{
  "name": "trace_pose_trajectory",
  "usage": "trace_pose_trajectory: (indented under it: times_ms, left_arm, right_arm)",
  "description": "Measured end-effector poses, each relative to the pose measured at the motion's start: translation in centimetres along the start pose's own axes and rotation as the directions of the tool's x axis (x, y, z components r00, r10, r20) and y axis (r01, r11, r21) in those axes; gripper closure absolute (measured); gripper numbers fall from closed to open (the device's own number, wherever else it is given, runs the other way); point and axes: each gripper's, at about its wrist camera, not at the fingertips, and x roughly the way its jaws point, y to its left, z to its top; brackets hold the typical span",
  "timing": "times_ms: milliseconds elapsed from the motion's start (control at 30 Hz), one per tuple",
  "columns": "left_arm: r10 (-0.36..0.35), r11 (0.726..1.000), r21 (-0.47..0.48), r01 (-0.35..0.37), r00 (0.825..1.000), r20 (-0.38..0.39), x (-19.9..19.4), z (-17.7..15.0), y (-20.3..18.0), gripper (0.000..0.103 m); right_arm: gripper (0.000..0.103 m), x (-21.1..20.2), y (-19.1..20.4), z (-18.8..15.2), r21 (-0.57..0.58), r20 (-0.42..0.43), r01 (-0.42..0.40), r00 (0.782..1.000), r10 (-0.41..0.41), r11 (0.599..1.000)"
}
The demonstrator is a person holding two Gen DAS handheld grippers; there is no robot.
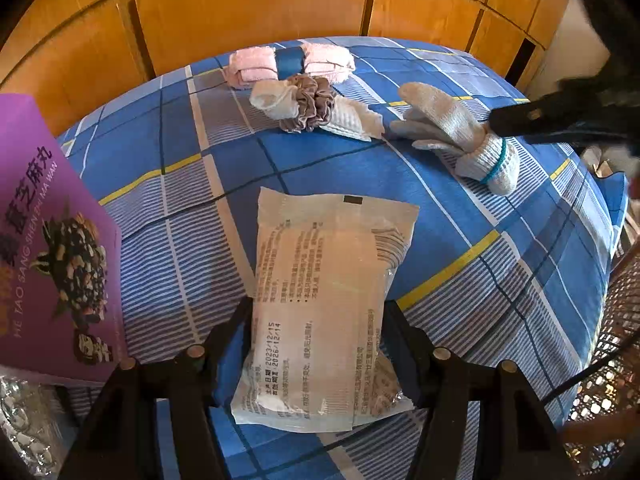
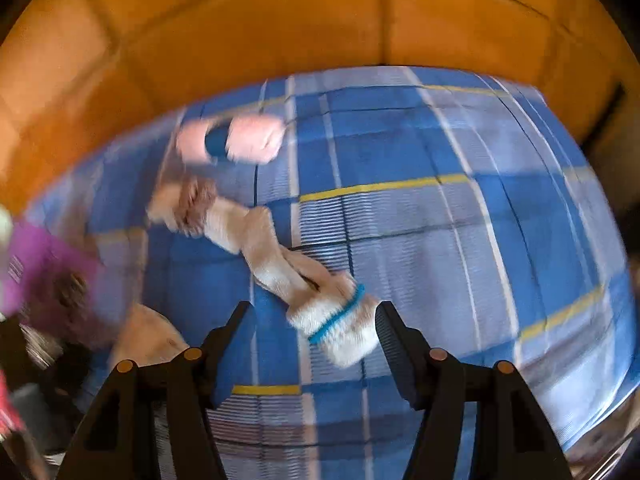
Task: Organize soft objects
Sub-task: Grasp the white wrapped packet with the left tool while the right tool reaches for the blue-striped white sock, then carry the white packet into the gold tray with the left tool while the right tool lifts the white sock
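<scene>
A white printed soft packet [image 1: 324,304] lies on the blue plaid cloth [image 1: 400,184], and my left gripper [image 1: 316,312] is closed around its sides. A grey-white knit glove with a teal cuff band [image 1: 452,136] lies to the right. My right gripper [image 2: 314,320] is open just over the glove's cuff [image 2: 340,320], one finger on each side; that view is blurred. Behind lie a pink towel roll with a blue band [image 1: 288,62], a mauve scrunchie [image 1: 312,104] and a white cloth [image 1: 352,120].
A purple printed box [image 1: 48,256] stands at the left edge. Orange wooden panels [image 1: 256,4] rise behind the cloth. A woven cane surface [image 1: 616,344] shows at the right. A shiny silver bag [image 1: 24,420] sits at the bottom left.
</scene>
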Motion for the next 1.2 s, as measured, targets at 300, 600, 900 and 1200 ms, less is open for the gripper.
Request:
trace_pose_trajectory:
  times_ms: [300, 600, 900, 1200]
  left_arm:
    - [-0.010, 1.000, 0.002, 0.010, 0.999, 0.031, -0.5, -0.7, 0.1, 0.040]
    - [-0.030, 0.999, -0.043, 0.030, 1.000, 0.005, -1.3, 0.0, 0.4, 0.056]
    - [-0.099, 0.995, -0.019, 0.101, 0.991, 0.091, -6.7, 4.0, -0.5, 0.058]
    - [0.020, 0.989, -0.148, 0.011, 0.978, 0.208, -12.9, 13.0, 7.0, 0.058]
  right_arm:
    - [0.042, 5.8, 1.3, 0.6, -0.139, -0.134, 0.168, 0.973, -0.187, 0.976]
    - [0.057, 5.1, -0.5, -0.7, 0.079, -0.067, 0.125, 0.991, -0.120, 0.989]
    - [0.056, 4.7, -1.4, -0.9, 0.110, -0.055, 0.103, 0.994, -0.097, 0.989]
    - [0.056, 4.5, 0.1, -1.1, 0.049, -0.029, 0.129, 0.991, -0.128, 0.990]
